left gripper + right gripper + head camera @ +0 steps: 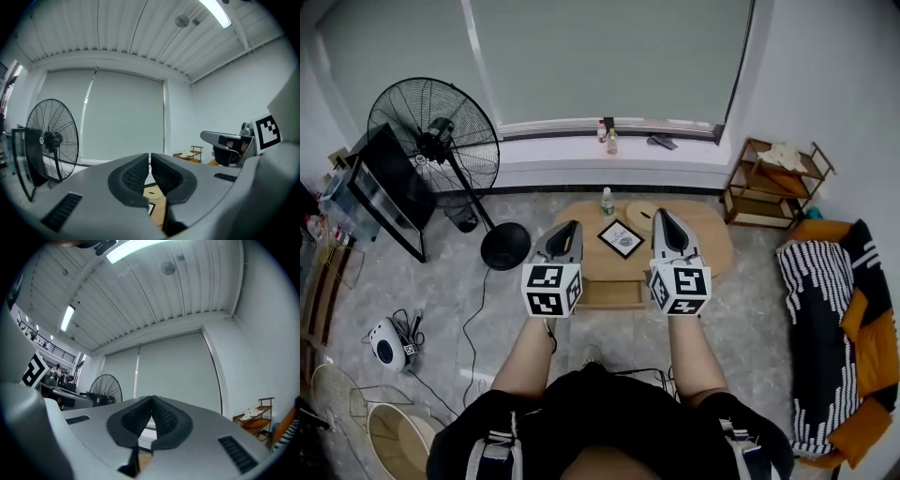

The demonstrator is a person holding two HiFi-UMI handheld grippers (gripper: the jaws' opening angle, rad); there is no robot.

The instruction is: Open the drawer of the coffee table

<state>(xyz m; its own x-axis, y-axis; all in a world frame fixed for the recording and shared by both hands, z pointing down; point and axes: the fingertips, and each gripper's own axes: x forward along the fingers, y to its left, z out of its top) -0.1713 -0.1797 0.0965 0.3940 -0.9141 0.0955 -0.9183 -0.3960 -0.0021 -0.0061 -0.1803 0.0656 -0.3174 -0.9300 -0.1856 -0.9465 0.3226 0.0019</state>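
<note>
The left gripper point(573, 226) and right gripper point(661, 215) are grey shells with black ribbed pads point(134, 173) lining the fingers. Behind the fingers, each carries a white cube point(551, 289) with black square markers. The person wears a black top point(600, 412).

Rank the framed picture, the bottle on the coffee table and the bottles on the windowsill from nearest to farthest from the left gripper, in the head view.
From the left gripper:
1. Framed picture, on the coffee table, just right of the gripper.
2. Table bottle, at the table's far edge.
3. Windowsill bottles, farthest, beyond the table.
</note>
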